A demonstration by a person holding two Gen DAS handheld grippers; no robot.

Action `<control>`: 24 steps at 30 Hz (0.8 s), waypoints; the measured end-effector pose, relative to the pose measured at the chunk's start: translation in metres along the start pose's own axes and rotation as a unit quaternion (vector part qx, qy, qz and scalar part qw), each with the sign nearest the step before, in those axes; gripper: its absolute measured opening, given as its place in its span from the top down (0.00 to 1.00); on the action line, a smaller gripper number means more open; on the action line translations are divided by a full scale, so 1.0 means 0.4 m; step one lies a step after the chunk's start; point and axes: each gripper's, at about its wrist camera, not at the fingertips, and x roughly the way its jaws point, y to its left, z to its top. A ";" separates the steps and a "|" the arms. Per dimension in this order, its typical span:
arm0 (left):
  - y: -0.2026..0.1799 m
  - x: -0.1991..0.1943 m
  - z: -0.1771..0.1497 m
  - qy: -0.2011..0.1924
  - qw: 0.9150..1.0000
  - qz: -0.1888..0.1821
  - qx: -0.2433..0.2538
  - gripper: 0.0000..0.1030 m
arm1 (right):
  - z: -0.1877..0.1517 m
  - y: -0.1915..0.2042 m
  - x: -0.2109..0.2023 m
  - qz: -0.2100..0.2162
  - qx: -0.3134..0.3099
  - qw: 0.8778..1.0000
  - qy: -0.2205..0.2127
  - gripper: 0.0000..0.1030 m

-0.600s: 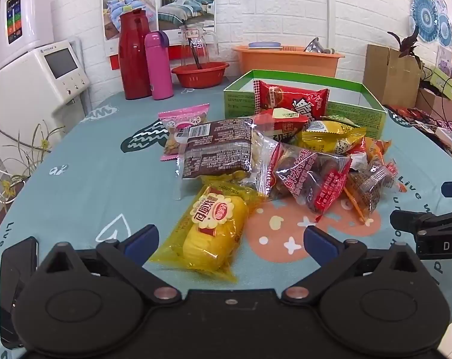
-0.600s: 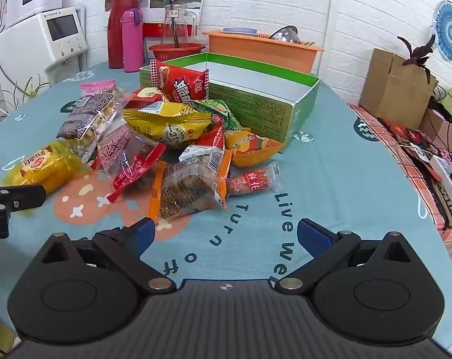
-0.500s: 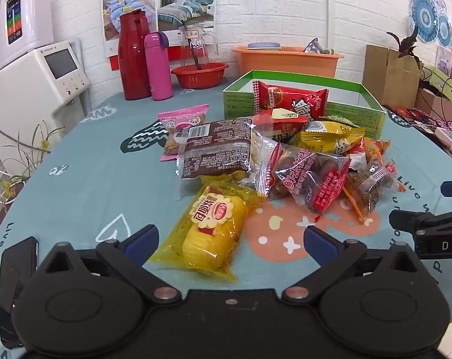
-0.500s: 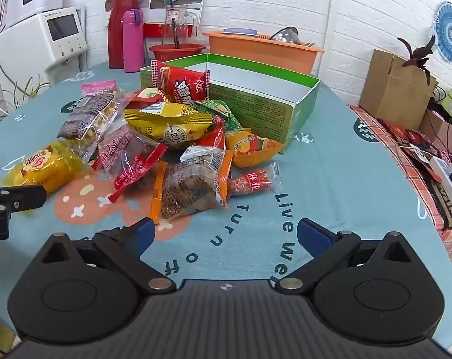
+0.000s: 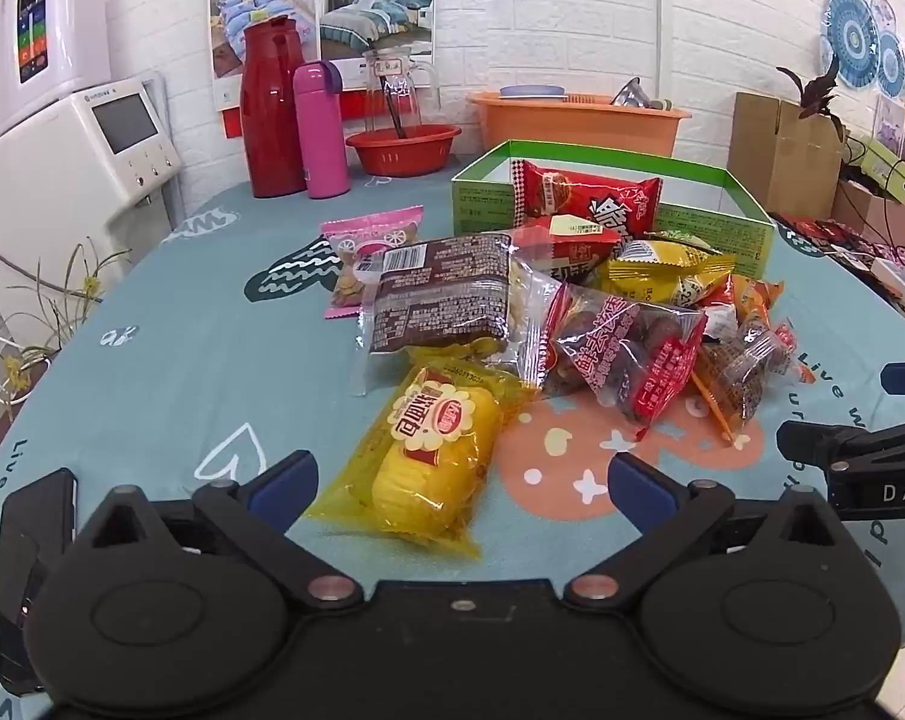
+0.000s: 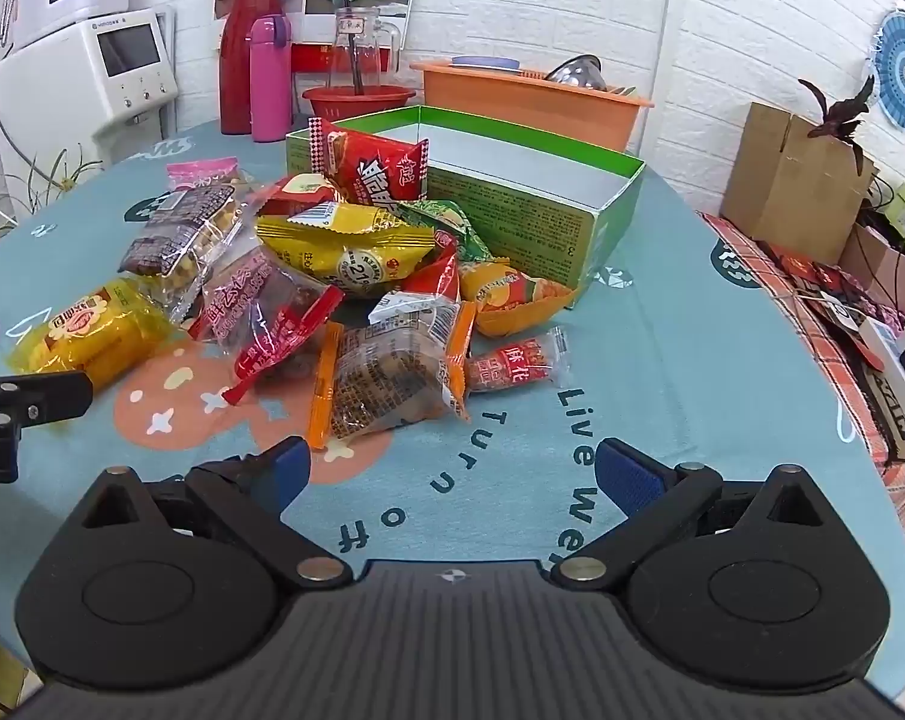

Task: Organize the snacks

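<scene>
Left wrist view showed the left gripper [image 5: 461, 474] with its jaws spread as wide as they went, holding nothing, low over the near edge of a round table [image 5: 170, 360] covered in a teal cloth. A yellow cake packet [image 5: 434, 450] lay between the blue fingertips, apart from both. Behind it, towards the table's middle, sat the snack pile [image 5: 572, 300]: a brown wrapper with small print, a clear bag with red Chinese characters, and a red packet leaning on the green box [image 5: 716, 222], which stood open towards the far edge. At the right edge a black fitting read "DAS". From the right wrist view, the right gripper [image 6: 449, 471] was likewise fully open and empty, over cloth lettering reading "Live We", "turn" and "of". A yellow bag [image 6: 356, 246] in the pile showed "21", and a small red packet [image 6: 515, 363] lay nearest the right gripper
</scene>
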 end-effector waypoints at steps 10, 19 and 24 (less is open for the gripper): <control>0.004 0.006 -0.002 0.001 1.000 -0.002 -0.002 0.00 | 0.002 0.009 0.007 0.000 -0.004 1.000 0.004 0.00; 0.009 0.013 -0.004 0.003 1.000 -0.003 -0.004 0.00 | 0.003 0.018 0.013 0.000 -0.008 1.000 0.006 0.00; 0.011 0.018 -0.005 0.004 1.000 -0.003 -0.007 0.00 | 0.005 0.025 0.018 0.003 -0.012 1.000 0.008 0.00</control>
